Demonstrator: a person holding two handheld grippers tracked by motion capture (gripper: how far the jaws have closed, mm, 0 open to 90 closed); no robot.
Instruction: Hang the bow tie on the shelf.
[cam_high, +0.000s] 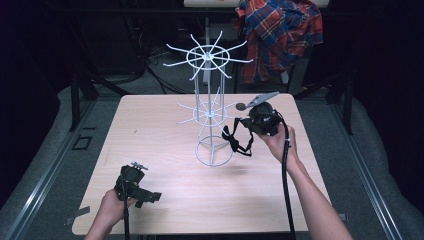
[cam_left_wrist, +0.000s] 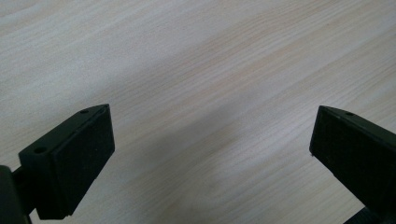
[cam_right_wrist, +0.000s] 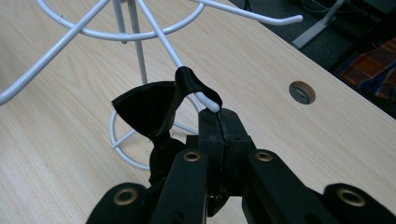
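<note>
The right claw (cam_right_wrist: 219, 122) is clamped shut on the strap of a black fabric bow tie (cam_right_wrist: 148, 108), whose loop sits over the tip of a lower arm of the white wire display stand (cam_high: 209, 112). The left claw (cam_left_wrist: 210, 154) rests wide open above the pale wooden bench (cam_high: 150, 135), well apart.
</note>
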